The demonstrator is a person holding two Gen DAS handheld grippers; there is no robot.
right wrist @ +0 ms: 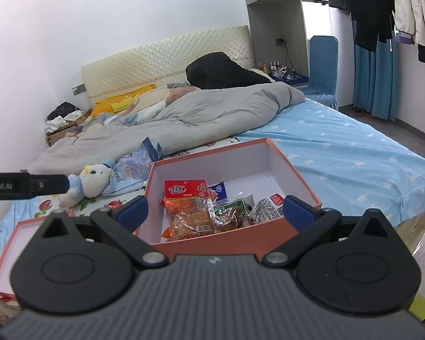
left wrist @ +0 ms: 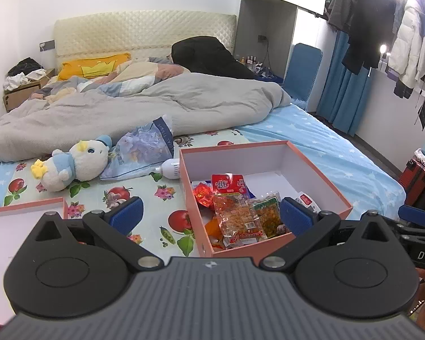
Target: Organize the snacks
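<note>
A pink box [left wrist: 269, 147] [right wrist: 201, 242] with a white inside sits on the bed and holds several snack packets: a red-labelled one [left wrist: 229, 182] [right wrist: 185, 189], an orange clear one [left wrist: 238, 218] [right wrist: 189, 221], a green one [left wrist: 267, 211] [right wrist: 231, 208]. My left gripper [left wrist: 211, 216] hovers open just in front of the box, nothing between its blue pads. My right gripper [right wrist: 215, 212] also stands open over the box's near wall, empty. The box's lid [left wrist: 17, 215] [right wrist: 11, 243] lies upturned to the left.
A plush duck [left wrist: 76, 167] [right wrist: 92, 182], a floral tissue pack [left wrist: 144, 147] and a white bottle [left wrist: 171, 168] lie left of the box. A grey duvet [left wrist: 127, 107] covers the bed's far half. Blue star sheet [right wrist: 354, 158] stretches to the right; clothes hang at the far right.
</note>
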